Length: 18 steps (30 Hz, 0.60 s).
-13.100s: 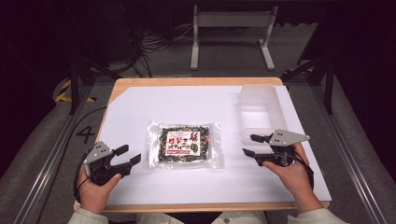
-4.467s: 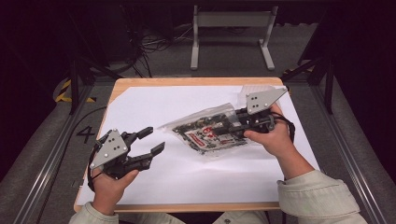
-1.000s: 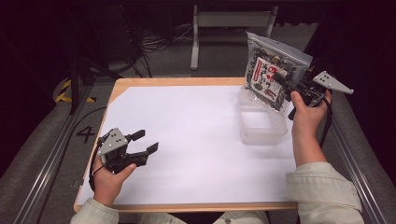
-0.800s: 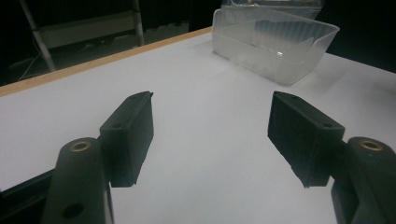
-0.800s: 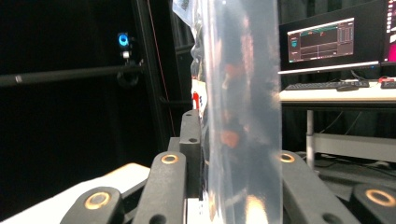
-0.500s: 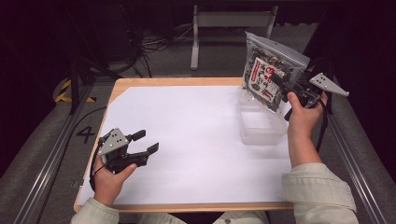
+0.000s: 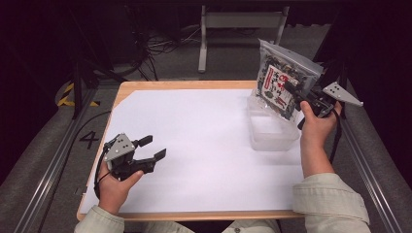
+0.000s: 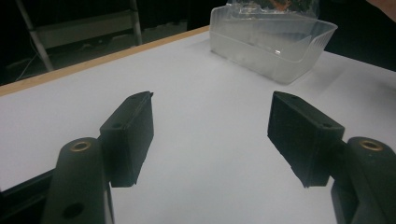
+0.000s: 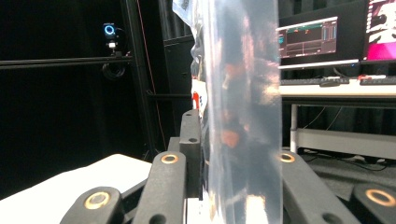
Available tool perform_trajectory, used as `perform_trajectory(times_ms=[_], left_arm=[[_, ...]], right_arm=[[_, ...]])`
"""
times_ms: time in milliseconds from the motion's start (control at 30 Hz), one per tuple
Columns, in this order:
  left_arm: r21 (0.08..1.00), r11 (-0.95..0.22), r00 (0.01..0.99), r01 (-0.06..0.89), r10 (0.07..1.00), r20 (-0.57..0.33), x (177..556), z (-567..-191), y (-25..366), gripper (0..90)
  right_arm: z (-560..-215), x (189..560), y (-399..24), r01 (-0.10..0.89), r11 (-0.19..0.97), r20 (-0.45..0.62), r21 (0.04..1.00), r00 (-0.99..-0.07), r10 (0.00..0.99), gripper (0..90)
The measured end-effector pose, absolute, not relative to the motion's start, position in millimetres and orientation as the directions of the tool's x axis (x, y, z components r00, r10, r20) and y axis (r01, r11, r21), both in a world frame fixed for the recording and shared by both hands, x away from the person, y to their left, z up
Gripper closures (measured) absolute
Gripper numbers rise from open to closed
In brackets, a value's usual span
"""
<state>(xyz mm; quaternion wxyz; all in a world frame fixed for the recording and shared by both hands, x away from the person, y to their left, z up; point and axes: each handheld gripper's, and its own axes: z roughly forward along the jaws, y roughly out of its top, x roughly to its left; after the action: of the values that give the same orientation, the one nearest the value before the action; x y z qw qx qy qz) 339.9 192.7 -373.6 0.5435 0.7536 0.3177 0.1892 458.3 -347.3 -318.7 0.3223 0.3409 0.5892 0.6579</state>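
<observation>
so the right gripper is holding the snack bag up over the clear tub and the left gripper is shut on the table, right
Not quite: the left gripper is open, its jaws standing wide apart with nothing between them, as the left gripper view shows. The rest holds: the right gripper is holding the snack bag up over the clear tub.

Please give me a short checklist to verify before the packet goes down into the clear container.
1. Right gripper shut on the packet: ok.
2. Packet clear of the table: ok, it hangs in the air.
3. Packet above the clear container: ok; it hangs over the far end.
4. Container empty: ok, nothing visible inside.
5. Left gripper out of the way: ok, open, at the near left.
6. Packet fits inside lying flat: cannot tell.
</observation>
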Motion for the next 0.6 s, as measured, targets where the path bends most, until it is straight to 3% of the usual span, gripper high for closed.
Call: perform_trajectory(times_ms=[333, 600], left_arm=[[0.939, -0.211, 0.728, 0.27, 0.683, -0.056, 339.9, -374.2, 193.3, 32.4], [0.94, -0.211, 0.728, 0.268, 0.683, -0.054, 339.9, -374.1, 193.5, 32.3]], right_arm=[[-322.7, 455.5, -344.6, -0.032, -0.042, 0.018, 0.999, -0.531, 0.847, 75.2], [-337.4, 459.2, -345.6, 0.009, -0.049, 0.046, 0.999, -0.549, 0.835, 75.2]])
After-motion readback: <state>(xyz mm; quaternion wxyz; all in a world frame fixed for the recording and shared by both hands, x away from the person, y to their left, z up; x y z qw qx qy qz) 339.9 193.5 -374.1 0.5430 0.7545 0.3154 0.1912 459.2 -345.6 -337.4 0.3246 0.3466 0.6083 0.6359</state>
